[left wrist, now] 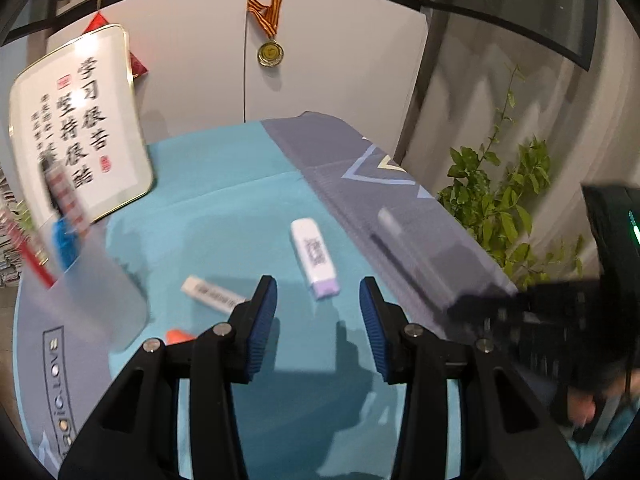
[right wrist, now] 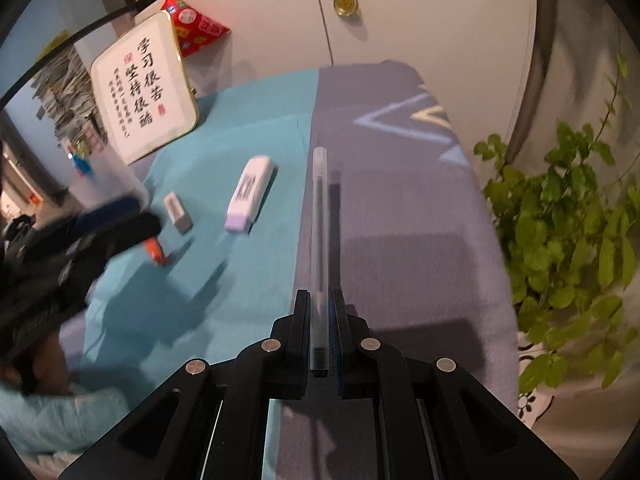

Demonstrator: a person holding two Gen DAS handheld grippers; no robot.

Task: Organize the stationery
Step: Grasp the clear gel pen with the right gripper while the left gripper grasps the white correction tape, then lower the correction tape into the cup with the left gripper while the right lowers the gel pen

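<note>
1. Right gripper (right wrist: 320, 304): black jaws pinched on a slim translucent pen with a dark ink core (right wrist: 320, 216), barrel pointing forward above the grey-blue cloth band (right wrist: 400, 208).
2. Left gripper (left wrist: 318, 300): ribbed blue pads (left wrist: 264, 320) spread, empty, above smooth teal cloth (left wrist: 224, 200).
3. Ahead: white correction-tape case with a lilac end (left wrist: 315, 258); small white eraser in a printed sleeve (left wrist: 212, 294).
4. Left: frosted pen cup (left wrist: 86, 280), blurred; gold-rimmed calligraphy plaque (left wrist: 80, 128).

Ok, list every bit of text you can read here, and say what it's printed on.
"学习很苦 坚持很酷": framed calligraphy sign, large characters.
Sign's smaller columns and red seals: too small.
"LOVE": grey edge of the table mat; the rest is unclear.
White correction tape: label blurred.
Eraser: print blurred.
</note>
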